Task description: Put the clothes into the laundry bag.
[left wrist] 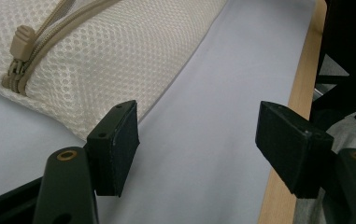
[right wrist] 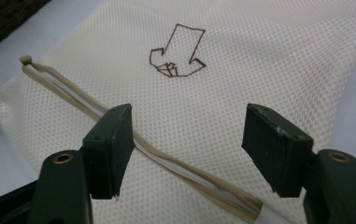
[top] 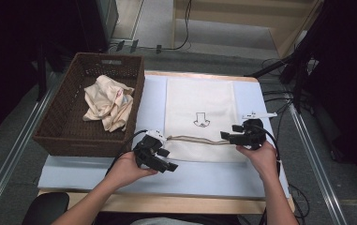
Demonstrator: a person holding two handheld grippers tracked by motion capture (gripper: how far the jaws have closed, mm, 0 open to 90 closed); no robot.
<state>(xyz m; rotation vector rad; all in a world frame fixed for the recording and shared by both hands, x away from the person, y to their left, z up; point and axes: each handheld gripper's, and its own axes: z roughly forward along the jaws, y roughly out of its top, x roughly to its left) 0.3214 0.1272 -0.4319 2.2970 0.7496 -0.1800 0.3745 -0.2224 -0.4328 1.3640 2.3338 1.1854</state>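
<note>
We've got both grippers released: left gripper (left wrist: 196, 140) holds nothing, the mesh bag (left wrist: 119, 51) just off its left pad; right gripper (right wrist: 187, 149) hangs spread over the bag's zipper (right wrist: 166, 163), nothing grasped.

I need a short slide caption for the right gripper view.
Open right gripper above a cream mesh laundry bag, over its beige zipper.

Dim room with dark edges, table evenly lit from above, soft shadows, mildly soft focus throughout
</note>
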